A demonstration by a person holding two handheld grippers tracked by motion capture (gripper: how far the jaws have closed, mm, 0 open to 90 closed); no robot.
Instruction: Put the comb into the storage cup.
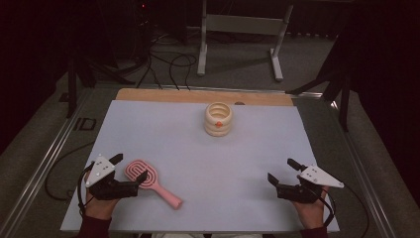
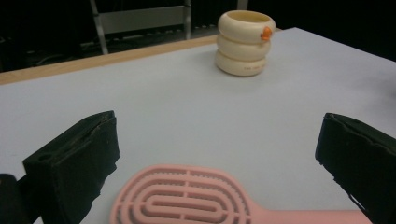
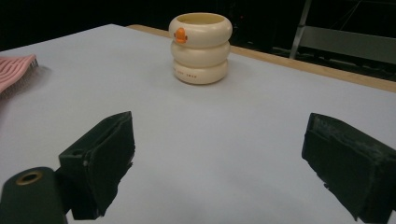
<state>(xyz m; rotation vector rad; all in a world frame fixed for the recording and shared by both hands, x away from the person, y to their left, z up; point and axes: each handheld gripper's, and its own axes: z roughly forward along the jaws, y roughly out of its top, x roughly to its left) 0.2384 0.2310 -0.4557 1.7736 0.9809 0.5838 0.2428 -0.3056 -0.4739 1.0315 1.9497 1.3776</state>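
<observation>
— So where is the pink hairbrush (image 1: 148,179)?

— Near the tabletop's (image 1: 198,144) front left corner, its slotted oval head between the left gripper's (image 1: 130,167) wide-open jaws. The left gripper view shows the ridged plastic up close.

— And the right gripper (image 1: 282,171)?

— Gaping too, empty, near the front right corner. Its view shows the cream three-ringed cup (image 3: 201,48) with an orange dot.

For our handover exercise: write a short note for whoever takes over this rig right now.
Left tool: open, jaws on either side of the pink hairbrush head, not gripping it.
Right tool: open, holding nothing, near the table's front right.
Hairbrush: flat on the table, front left, handle pointing right.
Cream cup: upright, far centre, untouched.
Done: left tool lined up on the brush.
Left: probably close on the brush and lift it; the cup may be its target.
</observation>
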